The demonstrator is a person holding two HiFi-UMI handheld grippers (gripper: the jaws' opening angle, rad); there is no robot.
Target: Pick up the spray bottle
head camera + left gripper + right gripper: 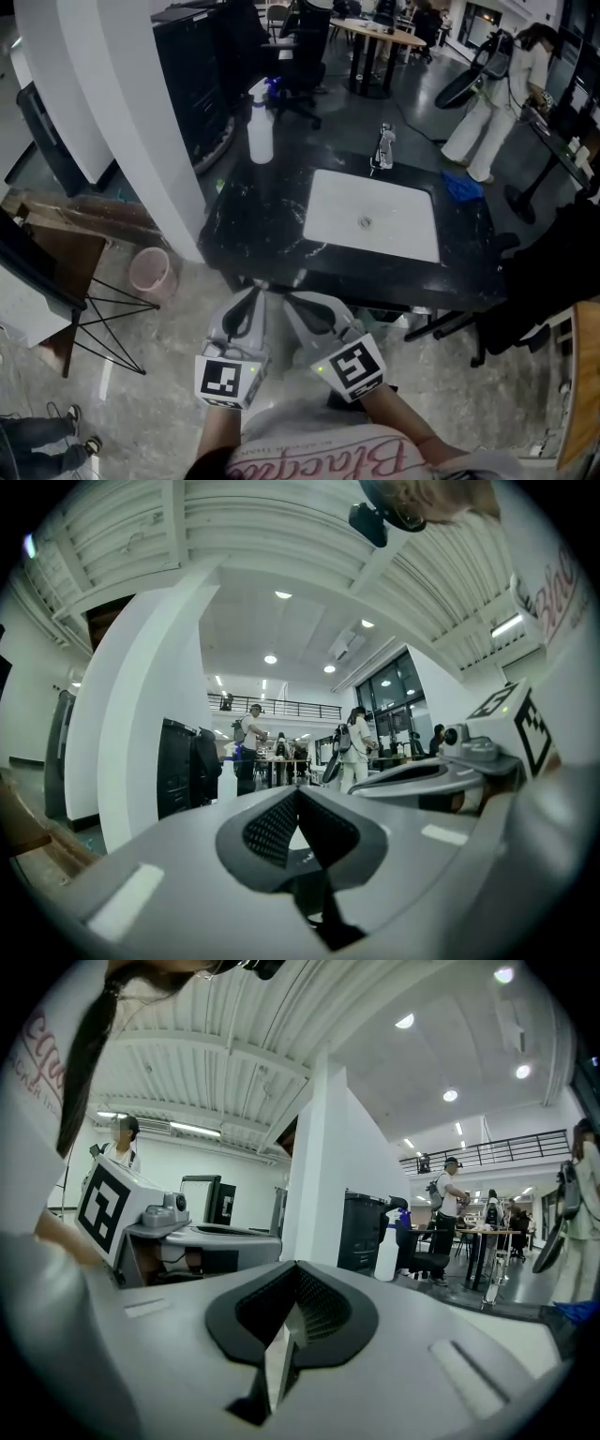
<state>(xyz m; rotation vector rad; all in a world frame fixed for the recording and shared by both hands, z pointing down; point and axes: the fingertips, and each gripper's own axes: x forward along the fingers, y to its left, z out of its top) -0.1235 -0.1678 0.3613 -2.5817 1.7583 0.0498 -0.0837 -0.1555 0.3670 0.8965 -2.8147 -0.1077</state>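
Ahead, the bottle (260, 127) stood upright at the far left corner of the black bench (251, 230), left of the white sink (403, 202) and well apart from both claws. The left claw (253, 292) and right claw (294, 302) hung side by side just short of the bench's near edge, each with jaws together and nothing between them.

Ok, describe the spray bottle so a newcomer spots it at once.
Find the black counter with the white sink. At its far left corner stands the spray bottle: upright, white body, blue trigger head, unlike the metal faucet behind the sink or the flat blue cloth at right.
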